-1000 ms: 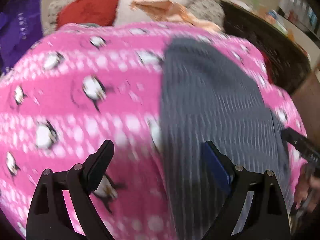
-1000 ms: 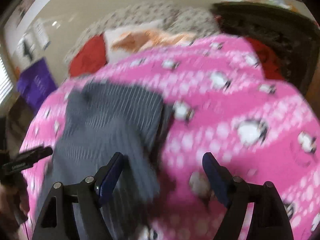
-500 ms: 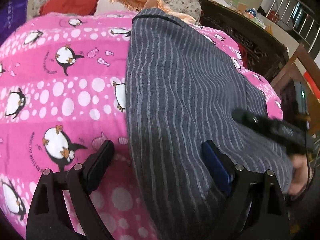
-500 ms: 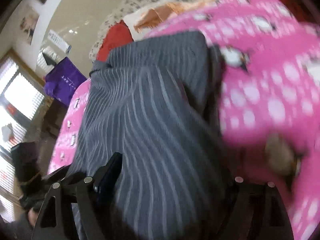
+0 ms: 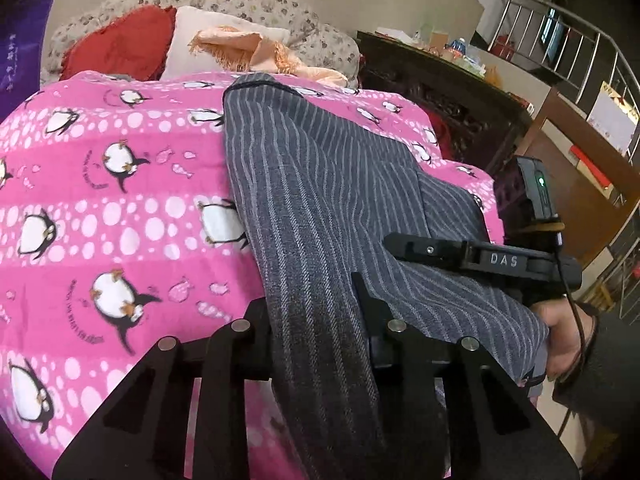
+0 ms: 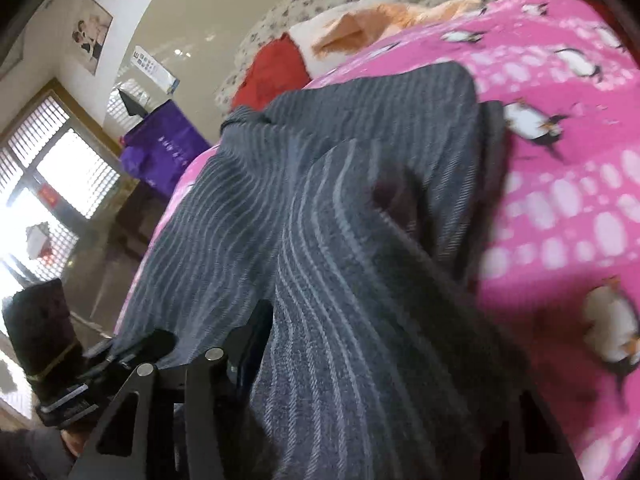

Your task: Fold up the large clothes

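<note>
The grey striped garment point(image 5: 320, 184) lies lengthwise on the pink penguin blanket point(image 5: 120, 208), its long axis running away from both tools. The left tool point(image 5: 316, 316) has just been closing and pinches the near edge on the garment's left side. The right tool point(image 6: 384, 360) has also been closing; cloth bunches between its jaws, but pad contact cannot be confirmed.

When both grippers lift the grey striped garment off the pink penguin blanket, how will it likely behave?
Likely floppy: the grey striped garment drapes in folds through the left gripper. Probably fairly heavy, since its weave looks thick. Unlikely to slip from the right gripper, given its coarse texture.
</note>
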`<action>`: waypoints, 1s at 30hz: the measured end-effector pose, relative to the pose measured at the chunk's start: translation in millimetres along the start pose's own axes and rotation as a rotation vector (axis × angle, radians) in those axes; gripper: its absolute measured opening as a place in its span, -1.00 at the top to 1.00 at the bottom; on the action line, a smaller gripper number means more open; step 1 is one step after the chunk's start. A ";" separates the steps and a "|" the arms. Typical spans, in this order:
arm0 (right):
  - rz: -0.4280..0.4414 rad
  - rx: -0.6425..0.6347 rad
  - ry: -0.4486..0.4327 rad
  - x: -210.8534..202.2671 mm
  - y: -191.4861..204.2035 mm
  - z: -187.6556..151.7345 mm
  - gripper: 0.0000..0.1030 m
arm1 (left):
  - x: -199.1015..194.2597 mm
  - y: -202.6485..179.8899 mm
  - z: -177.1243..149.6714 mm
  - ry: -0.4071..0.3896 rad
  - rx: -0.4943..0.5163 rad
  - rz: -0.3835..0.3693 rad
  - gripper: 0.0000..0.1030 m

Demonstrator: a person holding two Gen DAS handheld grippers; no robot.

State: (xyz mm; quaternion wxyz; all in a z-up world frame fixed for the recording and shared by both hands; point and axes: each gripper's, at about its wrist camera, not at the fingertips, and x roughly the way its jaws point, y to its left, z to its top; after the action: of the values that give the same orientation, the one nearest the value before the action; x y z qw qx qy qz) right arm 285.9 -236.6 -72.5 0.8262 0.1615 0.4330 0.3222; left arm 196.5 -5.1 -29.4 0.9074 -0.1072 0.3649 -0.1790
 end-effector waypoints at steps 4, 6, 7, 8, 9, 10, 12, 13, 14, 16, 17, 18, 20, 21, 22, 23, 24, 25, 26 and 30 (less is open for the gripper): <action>0.091 0.021 0.050 24.4 30.2 -2.8 -0.03 | -27.6 25.7 -2.6 -0.022 -0.045 0.026 0.45; 0.147 0.041 0.062 41.2 43.2 -4.6 -0.03 | -46.4 44.4 -5.0 -0.030 -0.070 0.051 0.45; 0.183 0.053 0.071 52.5 51.4 -6.4 -0.02 | -57.0 54.7 -8.0 -0.035 -0.080 0.071 0.45; 0.205 0.057 0.079 62.5 58.6 -8.4 -0.02 | -62.9 62.4 -10.7 -0.034 -0.091 0.084 0.45; 0.218 0.049 0.088 72.6 67.3 -10.4 -0.02 | -68.8 72.4 -13.9 -0.031 -0.104 0.101 0.45; 0.215 0.026 0.095 83.2 78.3 -13.1 -0.02 | -73.4 80.6 -19.6 -0.024 -0.120 0.113 0.45; 0.163 -0.017 0.090 92.7 91.0 -16.4 -0.03 | -71.0 95.1 -27.6 0.010 -0.152 0.113 0.43; 0.139 -0.029 0.087 93.4 94.0 -17.1 -0.03 | -67.2 99.1 -31.3 0.021 -0.158 0.109 0.41; 0.127 -0.031 0.087 91.4 93.8 -17.6 -0.03 | -65.8 99.2 -33.9 0.023 -0.150 0.108 0.37; 0.094 -0.023 0.095 84.6 92.6 -17.3 -0.04 | -71.0 95.0 -38.2 0.022 -0.137 0.113 0.33; 0.078 -0.022 0.101 80.9 93.2 -16.7 -0.05 | -72.9 93.8 -38.0 0.026 -0.138 0.115 0.28; 0.056 -0.024 0.105 75.2 93.3 -17.0 -0.06 | -74.8 91.7 -36.4 0.038 -0.140 0.117 0.25; 0.013 -0.020 0.108 62.3 94.8 -16.9 -0.07 | -79.6 90.0 -33.9 0.053 -0.140 0.121 0.25; -0.006 -0.017 0.105 51.3 96.1 -19.5 -0.07 | -85.1 89.3 -33.8 0.056 -0.139 0.131 0.25; -0.019 -0.017 0.097 41.5 99.1 -20.7 -0.09 | -92.3 89.1 -34.8 0.053 -0.141 0.141 0.25; -0.031 -0.020 0.087 30.5 101.0 -23.7 -0.10 | -99.7 88.3 -36.4 0.049 -0.139 0.157 0.25; -0.048 -0.025 0.076 19.1 105.0 -27.3 -0.10 | -109.5 86.9 -38.5 0.037 -0.132 0.178 0.25; -0.071 -0.034 0.069 6.7 108.5 -32.3 -0.10 | -120.6 84.1 -41.4 0.014 -0.120 0.202 0.24; -0.091 -0.051 0.059 -3.6 115.7 -35.4 -0.10 | -131.0 81.4 -44.5 -0.004 -0.111 0.226 0.17; -0.208 -0.150 0.011 -49.3 151.5 -62.2 -0.10 | -168.6 66.4 -60.5 -0.077 -0.098 0.310 -0.81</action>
State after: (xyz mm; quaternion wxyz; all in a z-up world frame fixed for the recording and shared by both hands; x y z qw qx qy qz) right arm 154.9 -158.4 4.8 0.8626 0.0518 0.4264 0.2672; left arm 57.5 119.7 11.2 0.9310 -0.1004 0.3505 -0.0149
